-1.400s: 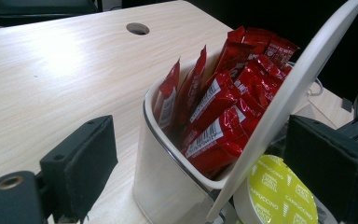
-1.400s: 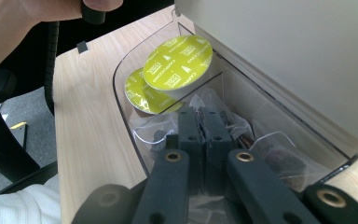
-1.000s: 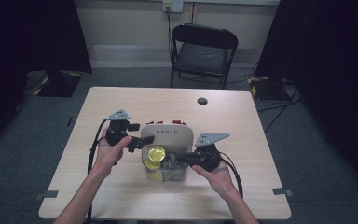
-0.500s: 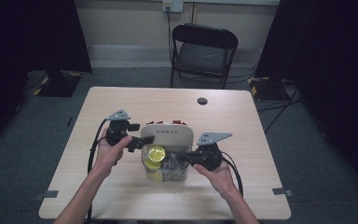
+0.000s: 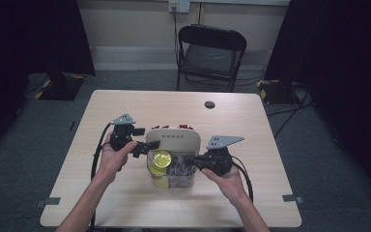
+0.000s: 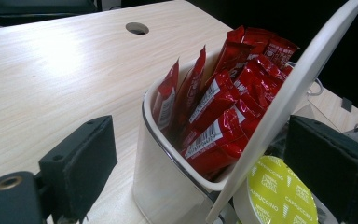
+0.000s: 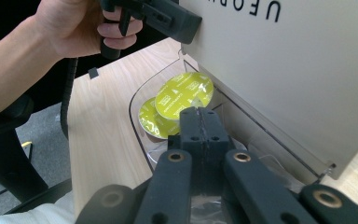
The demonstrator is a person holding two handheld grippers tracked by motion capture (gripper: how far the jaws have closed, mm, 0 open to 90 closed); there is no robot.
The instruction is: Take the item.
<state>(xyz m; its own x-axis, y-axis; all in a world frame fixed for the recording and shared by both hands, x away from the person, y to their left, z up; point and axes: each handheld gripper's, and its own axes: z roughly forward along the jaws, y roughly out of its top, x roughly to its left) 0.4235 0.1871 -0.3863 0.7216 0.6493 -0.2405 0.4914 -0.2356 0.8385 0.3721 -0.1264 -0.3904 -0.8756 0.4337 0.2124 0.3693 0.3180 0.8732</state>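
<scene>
The surface (image 5: 125, 203) is pale wood with a fine grain and a dark round hole (image 5: 209, 104) near its far edge. The container (image 6: 168, 186) is clear, its raised lid (image 5: 174, 140) cream with grey lettering. In the far compartment stand glossy red sachets (image 6: 219, 112) with white barcode panels. The coffee capsules (image 7: 182, 95) have lime-green tops printed with white text. Both grippers, left gripper (image 5: 147, 146) and right gripper (image 5: 186, 162), are black, each carrying a grey plate. The chair (image 5: 211, 53) behind is black.
</scene>
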